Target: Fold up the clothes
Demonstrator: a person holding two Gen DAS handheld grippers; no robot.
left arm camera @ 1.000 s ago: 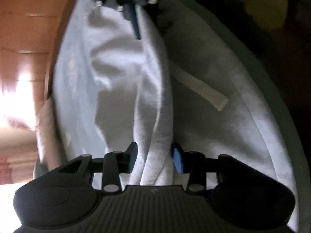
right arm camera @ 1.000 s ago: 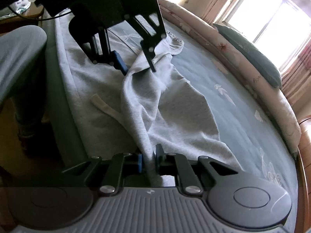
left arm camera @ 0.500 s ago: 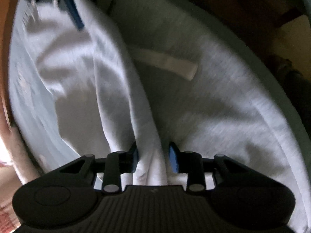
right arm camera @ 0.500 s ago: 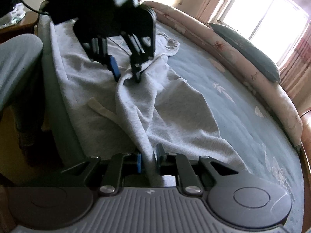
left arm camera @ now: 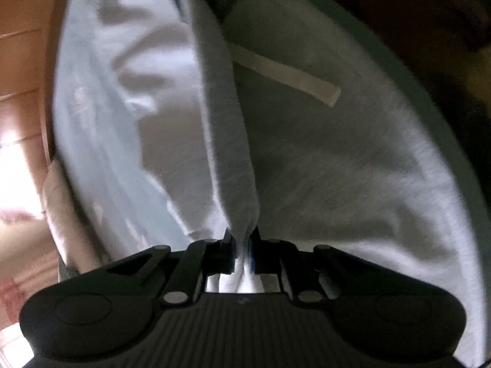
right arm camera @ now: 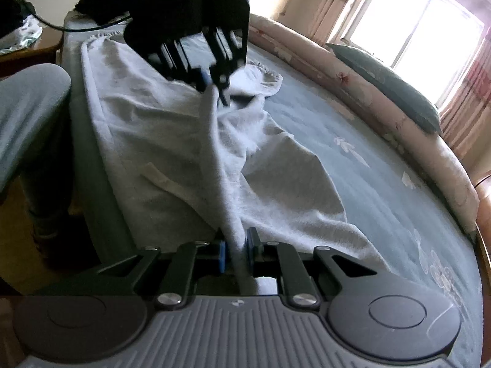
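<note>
Left gripper (left arm camera: 243, 250) went from jaws standing apart around the raised fold of the grey garment (left arm camera: 227, 141) to clamped shut on it. Fold between left gripper and right gripper (right arm camera: 235, 253) got pulled from slack and rumpled into a taut ridge, lifted higher off the bed (right arm camera: 383, 184).

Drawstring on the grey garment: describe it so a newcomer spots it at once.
Start at the blue bed, where a grey garment lies along the near edge. On its flat part, beside the ridge lifted between the two grippers, lies the drawstring: a flat cream strip, paler than the grey cloth around it.
</note>
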